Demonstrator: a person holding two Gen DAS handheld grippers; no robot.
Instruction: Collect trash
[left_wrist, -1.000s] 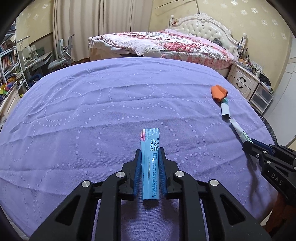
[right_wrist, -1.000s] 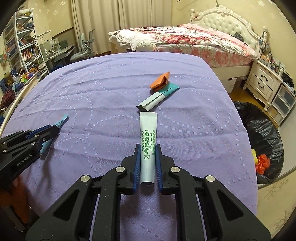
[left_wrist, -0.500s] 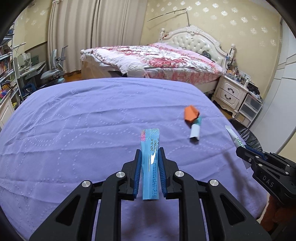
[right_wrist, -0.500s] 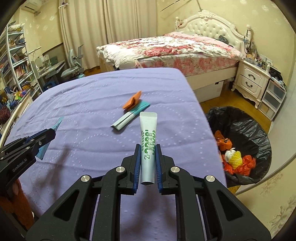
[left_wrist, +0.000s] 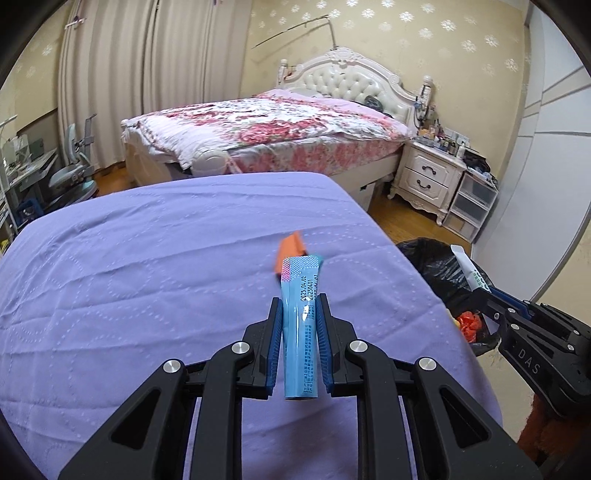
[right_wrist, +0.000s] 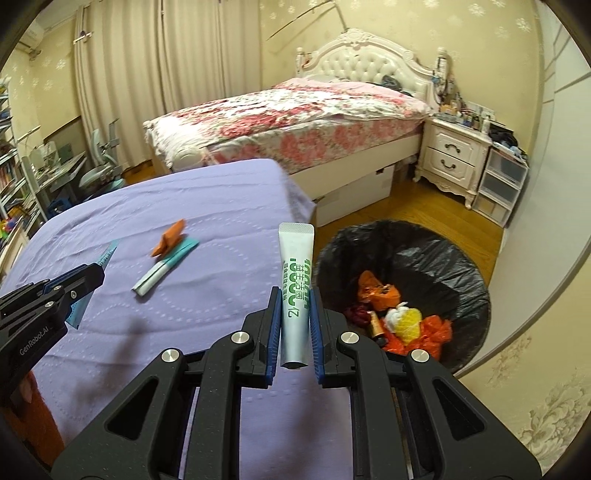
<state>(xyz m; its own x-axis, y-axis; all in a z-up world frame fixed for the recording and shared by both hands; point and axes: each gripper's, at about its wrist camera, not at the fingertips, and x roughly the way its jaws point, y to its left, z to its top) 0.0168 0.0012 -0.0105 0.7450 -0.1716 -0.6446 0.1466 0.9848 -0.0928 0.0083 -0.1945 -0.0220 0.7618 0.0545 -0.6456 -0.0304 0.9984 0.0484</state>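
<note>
Nearest the left wrist camera, the left claw (left_wrist: 300, 325) pinched a blue sachet (left_wrist: 300, 332) that stood upright between its pads, over the purple cloth of the tabletop (left_wrist: 147, 277). The right claw (right_wrist: 295, 317) likewise clamped a white tube with green print (right_wrist: 295, 291), held near the tabletop's right edge. Farther out on the cloth lay an orange scrap (right_wrist: 168, 238) touching a teal-and-white wrapper (right_wrist: 164, 269). Just beside the tabletop, on the wooden floor (right_wrist: 424, 206), stood a bin lined with a black bag (right_wrist: 436, 247), with orange and yellow rubbish inside. Beyond were a floral-covered bed (right_wrist: 288, 118) with a white tufted headboard, a white nightstand (right_wrist: 454, 158) and pale curtains (right_wrist: 122, 74).
</note>
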